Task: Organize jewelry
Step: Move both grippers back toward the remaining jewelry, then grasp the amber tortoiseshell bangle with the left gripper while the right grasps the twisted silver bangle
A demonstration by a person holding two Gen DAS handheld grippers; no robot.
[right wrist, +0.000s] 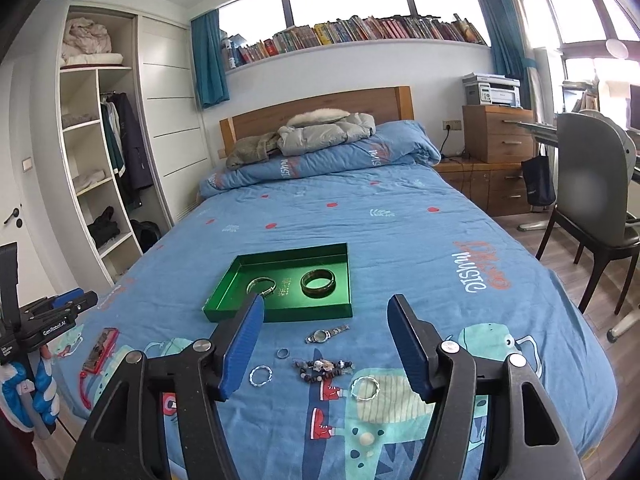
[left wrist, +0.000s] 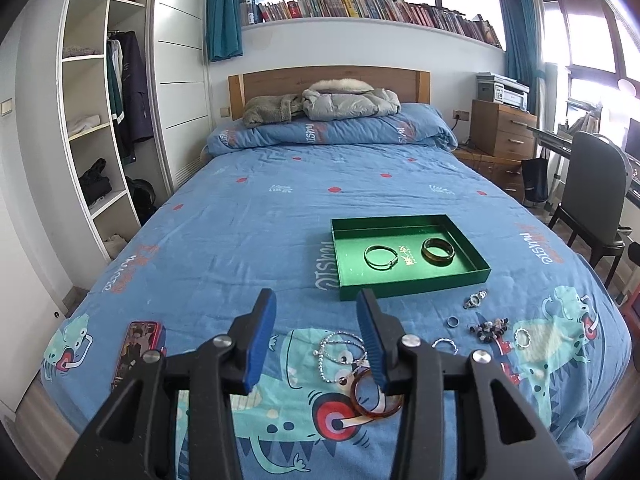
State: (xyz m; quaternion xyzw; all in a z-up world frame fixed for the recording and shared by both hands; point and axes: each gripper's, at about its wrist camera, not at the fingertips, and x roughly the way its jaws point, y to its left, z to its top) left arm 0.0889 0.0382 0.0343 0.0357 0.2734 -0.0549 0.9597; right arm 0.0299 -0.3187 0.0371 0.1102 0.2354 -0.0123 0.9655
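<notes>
Two bangles already lie in the green tray (left wrist: 412, 280) on the bed. The left gripper (left wrist: 316, 340) and right gripper (right wrist: 324, 344) hover open and empty. Next, probably, comes picking up the amber bangle (left wrist: 376, 396) or the watch (right wrist: 326, 334).

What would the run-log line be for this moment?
left gripper: open, empty | right gripper: open, empty | green tray: silver bangle, dark bangle | on bedspread: amber bangle, watch, beaded bracelet, rings
</notes>
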